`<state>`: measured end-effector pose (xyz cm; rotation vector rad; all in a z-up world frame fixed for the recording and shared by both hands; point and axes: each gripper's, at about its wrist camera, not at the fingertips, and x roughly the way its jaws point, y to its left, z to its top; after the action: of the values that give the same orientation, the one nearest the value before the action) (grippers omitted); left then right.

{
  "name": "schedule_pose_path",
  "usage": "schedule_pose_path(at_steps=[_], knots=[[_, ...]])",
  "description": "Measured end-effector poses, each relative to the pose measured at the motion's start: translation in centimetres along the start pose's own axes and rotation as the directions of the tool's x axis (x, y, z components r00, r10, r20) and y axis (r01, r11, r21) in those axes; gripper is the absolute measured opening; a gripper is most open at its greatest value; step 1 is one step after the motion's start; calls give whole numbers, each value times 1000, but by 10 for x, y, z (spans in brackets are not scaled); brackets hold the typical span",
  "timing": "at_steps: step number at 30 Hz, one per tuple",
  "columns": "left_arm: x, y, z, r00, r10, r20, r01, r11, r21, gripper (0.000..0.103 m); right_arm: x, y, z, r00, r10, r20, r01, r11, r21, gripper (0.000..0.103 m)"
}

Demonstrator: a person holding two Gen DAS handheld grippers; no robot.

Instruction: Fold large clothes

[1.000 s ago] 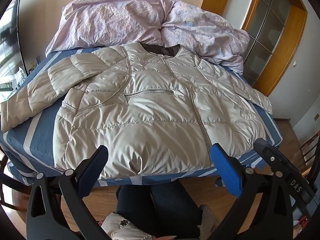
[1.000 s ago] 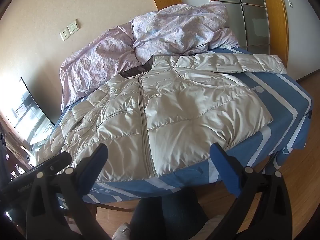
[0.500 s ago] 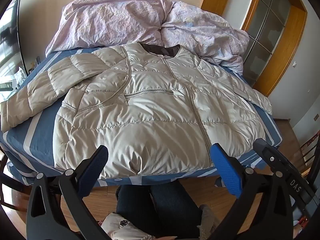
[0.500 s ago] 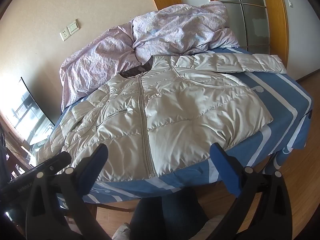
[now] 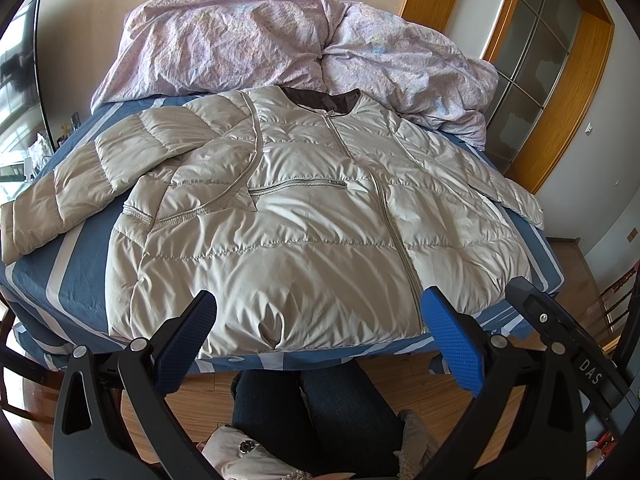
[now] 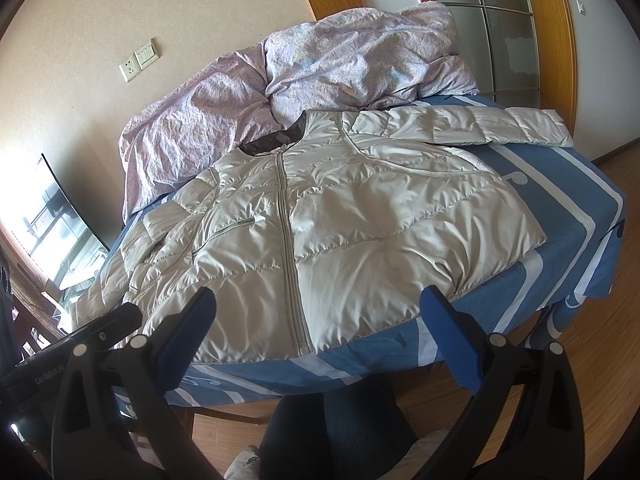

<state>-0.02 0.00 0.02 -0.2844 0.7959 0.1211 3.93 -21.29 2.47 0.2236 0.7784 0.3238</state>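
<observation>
A beige quilted down jacket [image 5: 304,216] lies flat, front up and zipped, on a bed with a blue-and-white sheet [image 5: 80,276]. Its sleeves spread out to both sides; the left one [image 5: 80,184] reaches the bed's left edge, the right one [image 6: 500,124] lies toward the glass door. The jacket also shows in the right wrist view [image 6: 340,232]. My left gripper [image 5: 318,336] is open and empty, just short of the hem. My right gripper [image 6: 316,332] is open and empty, over the hem near the zipper's lower end.
A crumpled lilac duvet [image 5: 280,44] is piled at the head of the bed against the wall. A wood-framed glass door [image 6: 508,28] stands at the right. A monitor [image 6: 64,216] stands at the left. The person's legs [image 5: 316,416] and wooden floor [image 6: 600,340] are below.
</observation>
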Motion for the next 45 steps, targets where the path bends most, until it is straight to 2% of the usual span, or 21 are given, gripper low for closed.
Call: schedule_pose_path(at_steps=[45], knots=[[0,0,0,1000,-3,1,3,1000,-2,102,2,1,2,1000,-1,0,1,1000,0,101]])
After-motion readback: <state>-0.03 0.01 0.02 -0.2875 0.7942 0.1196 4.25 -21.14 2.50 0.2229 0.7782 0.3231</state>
